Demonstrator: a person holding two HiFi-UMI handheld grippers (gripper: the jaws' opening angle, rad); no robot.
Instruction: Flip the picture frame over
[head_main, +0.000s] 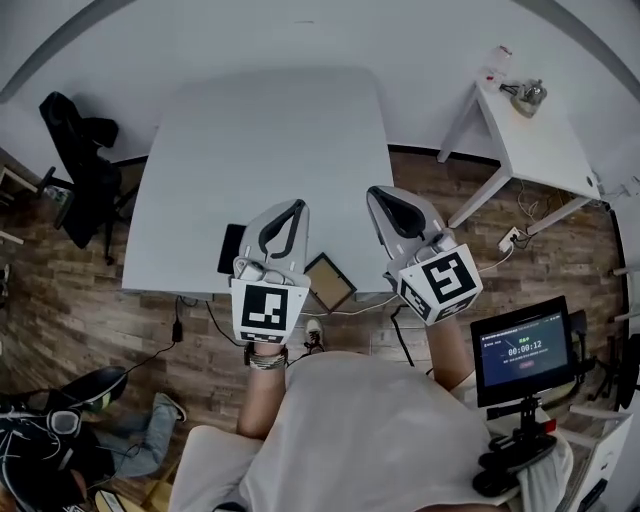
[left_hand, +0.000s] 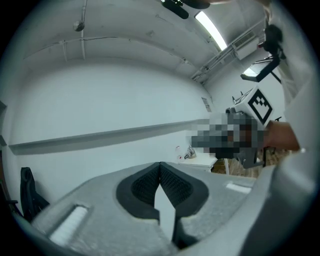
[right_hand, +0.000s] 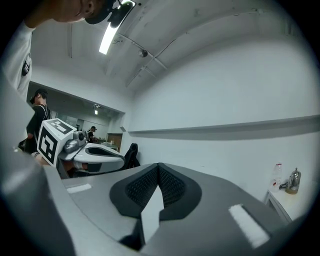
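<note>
The picture frame (head_main: 329, 282), small with a brown border and dark middle, lies flat near the front edge of the white table (head_main: 270, 130). My left gripper (head_main: 296, 206) is held up above the table just left of the frame, and my right gripper (head_main: 379, 192) just right of it. Both are shut with nothing between the jaws. In the left gripper view the pads (left_hand: 160, 165) meet in front of a bare white wall. In the right gripper view the gripper (right_hand: 159, 166) is likewise shut, with the left gripper (right_hand: 95, 156) to its left. Neither touches the frame.
A dark flat object (head_main: 231, 249) lies on the table beside the left gripper. A small white side table (head_main: 540, 135) with a bottle and a metal item stands at the right. A black chair (head_main: 85, 165) is at the left, and a monitor on a stand (head_main: 523, 350) at lower right.
</note>
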